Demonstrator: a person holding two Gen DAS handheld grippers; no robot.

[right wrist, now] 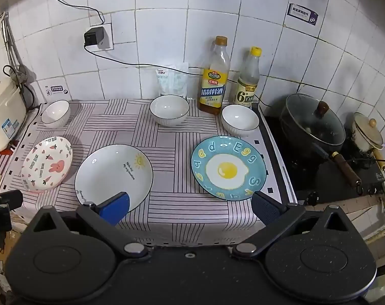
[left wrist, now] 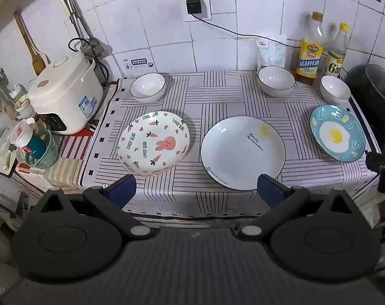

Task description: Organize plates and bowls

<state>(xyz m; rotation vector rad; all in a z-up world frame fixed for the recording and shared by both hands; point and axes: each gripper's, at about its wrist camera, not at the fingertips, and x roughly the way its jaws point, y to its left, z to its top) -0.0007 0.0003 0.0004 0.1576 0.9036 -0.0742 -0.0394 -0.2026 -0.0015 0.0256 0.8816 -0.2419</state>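
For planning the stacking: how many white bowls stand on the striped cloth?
3, all along the back: one white ribbed bowl at left, one before the bottles, one at right. None looks hidden.

The cloth (left wrist: 218, 101) on the worktop is white with dark stripes and small black squares at its border. One plate (left wrist: 153, 142) is white with a pink rabbit, carrots and hearts; the middle plate (left wrist: 242, 152) is white with a dark rim and a yellow sun; the third plate (right wrist: 228, 167) is blue with a fried egg and yellow letters. The three bowls (right wrist: 169, 109) are white with dark rims. Each hand-held gripper (right wrist: 190, 204) is black with blue pads (right wrist: 115, 207).
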